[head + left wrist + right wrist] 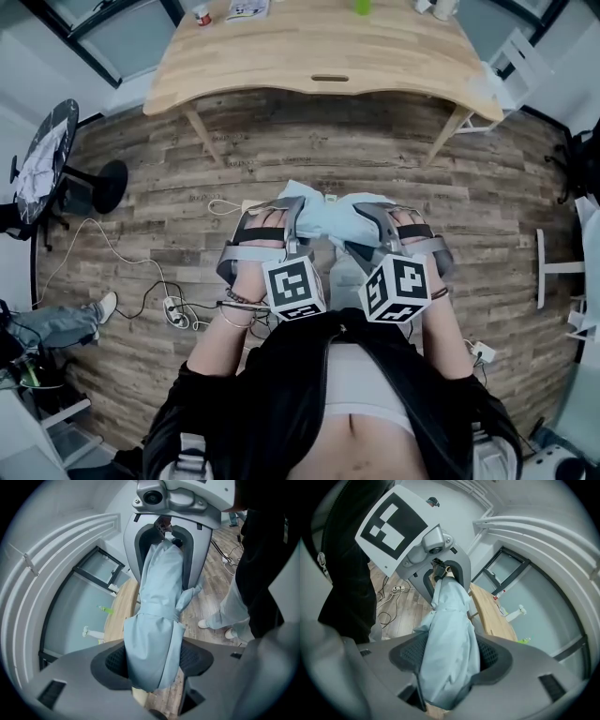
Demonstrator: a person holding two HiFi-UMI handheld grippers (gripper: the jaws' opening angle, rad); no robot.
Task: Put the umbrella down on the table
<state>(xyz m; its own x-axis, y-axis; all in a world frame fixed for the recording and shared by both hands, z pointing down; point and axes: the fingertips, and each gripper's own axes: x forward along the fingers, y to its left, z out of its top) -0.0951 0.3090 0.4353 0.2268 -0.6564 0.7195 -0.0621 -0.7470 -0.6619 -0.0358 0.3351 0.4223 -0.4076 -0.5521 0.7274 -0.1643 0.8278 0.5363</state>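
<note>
The left gripper (274,228) and right gripper (377,232) are both clamped on the folded pale-blue umbrella (323,217), one at each end. They're holding it crossways in front of the person's waist, over the wooden floor (375,150) and nowhere near the table (319,52) yet. The table's on the far side, well apart, so I'd say there's some carrying left to do. To do this bit well, I reckon: walk it over level with both ends at the same height, lower it till the bundle lies flat on the wood, and only then let the jaws part. The gripper views show what the head view can't: the dark pads (115,660) biting into loose fabric, and the strap (157,614) round the middle. Only the head view shows the whole stretch of floor to cross, plus the cables (150,291) on the near left
</note>
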